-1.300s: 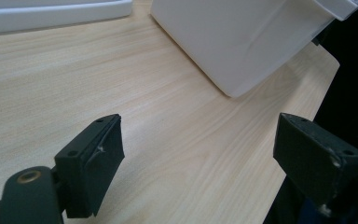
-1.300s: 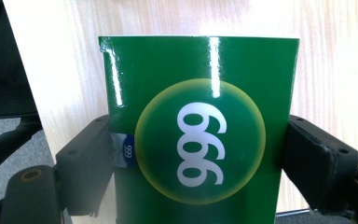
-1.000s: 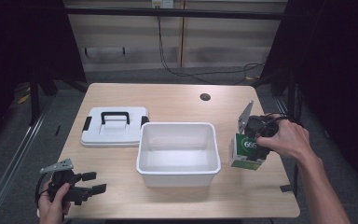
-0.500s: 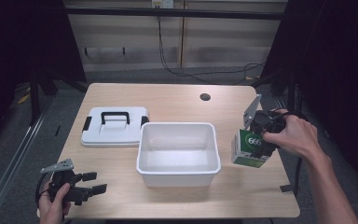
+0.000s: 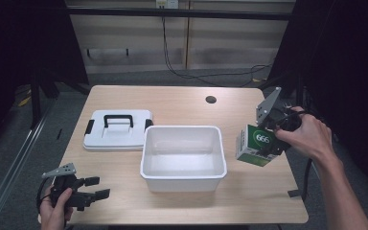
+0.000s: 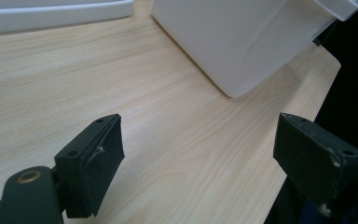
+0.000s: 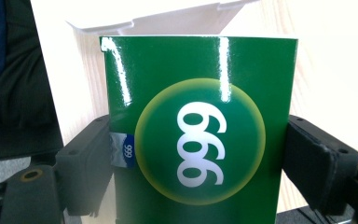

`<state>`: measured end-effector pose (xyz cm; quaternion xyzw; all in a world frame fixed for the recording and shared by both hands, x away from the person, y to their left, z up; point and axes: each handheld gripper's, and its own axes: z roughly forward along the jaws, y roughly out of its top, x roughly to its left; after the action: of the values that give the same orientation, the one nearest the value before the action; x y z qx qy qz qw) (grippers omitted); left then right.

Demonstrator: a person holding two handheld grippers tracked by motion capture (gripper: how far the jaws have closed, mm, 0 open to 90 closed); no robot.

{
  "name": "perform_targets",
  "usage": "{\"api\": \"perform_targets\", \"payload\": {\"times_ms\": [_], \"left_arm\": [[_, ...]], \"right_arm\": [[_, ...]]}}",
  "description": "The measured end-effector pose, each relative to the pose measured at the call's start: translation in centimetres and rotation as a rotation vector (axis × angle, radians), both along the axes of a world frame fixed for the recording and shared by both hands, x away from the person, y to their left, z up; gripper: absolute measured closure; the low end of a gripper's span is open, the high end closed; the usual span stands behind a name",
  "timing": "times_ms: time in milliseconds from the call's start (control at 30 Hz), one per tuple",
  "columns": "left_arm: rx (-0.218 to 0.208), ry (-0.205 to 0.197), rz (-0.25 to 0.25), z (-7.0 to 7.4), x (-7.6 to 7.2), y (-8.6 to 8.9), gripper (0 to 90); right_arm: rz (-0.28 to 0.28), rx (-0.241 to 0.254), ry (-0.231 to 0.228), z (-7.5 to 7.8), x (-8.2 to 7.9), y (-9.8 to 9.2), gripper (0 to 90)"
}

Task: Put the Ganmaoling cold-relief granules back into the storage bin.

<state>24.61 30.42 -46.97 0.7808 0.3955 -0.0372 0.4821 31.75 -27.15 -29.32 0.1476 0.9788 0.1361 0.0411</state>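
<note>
- At the right side of the light wooden table [image 5: 182,103], the right tool [image 5: 267,139] is closed on a glossy green cardboard box with a white "666" in a yellow-rimmed circle [image 5: 255,145].
- In the right gripper view the green box [image 7: 198,130] sits between the two black jaws, each pad pressed flat against one side of it, with the printed number reading upside down.
- In the high view the box is tilted and appears lifted off the table surface, just right of the white rectangular plastic tub [image 5: 183,155]; box and tub are near each other but not touching.
- A hand [image 5: 304,134] wraps the right tool from the right, and the grey three-cornered plate stands above the box.
- The tub stands at the middle of the table with its opening up; its interior holds nothing visible.
- A flat white plastic lid with a black handle and black side latches [image 5: 117,129] lies on the table just left of the tub, at its far-left corner.
- The left tool [image 5: 93,188] rests low at the near-left corner of the table, held by a hand [image 5: 55,213].
- In the left gripper view its jaws stand wide apart over bare wood and hold nothing; the white tub wall [image 6: 247,42] is farther off ahead.
</note>
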Motion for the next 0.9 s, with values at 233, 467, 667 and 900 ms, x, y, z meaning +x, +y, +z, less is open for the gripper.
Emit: {"api": "perform_targets", "payload": {"times_ms": [233,467,667,900], "left_arm": [[0.002,0.0,-0.003,0.0,0.0,0.0,16.0],[-0.003,0.0,0.0,0.0,0.0,0.0,16.0],[-0.002,0.0,0.001,0.0,0.0,0.0,16.0],[-0.001,0.001,0.0,0.0,0.0,0.0,16.0]], "right_arm": [[-0.006,0.024,-0.012,0.6,0.0,0.4,16.4],[0.006,0.046,-0.034,1.6,0.0,0.9,16.4],[0.019,0.056,-0.049,2.7,0.0,1.2,16.5],[0.029,0.057,-0.037,2.7,0.0,2.1,16.5]]}}
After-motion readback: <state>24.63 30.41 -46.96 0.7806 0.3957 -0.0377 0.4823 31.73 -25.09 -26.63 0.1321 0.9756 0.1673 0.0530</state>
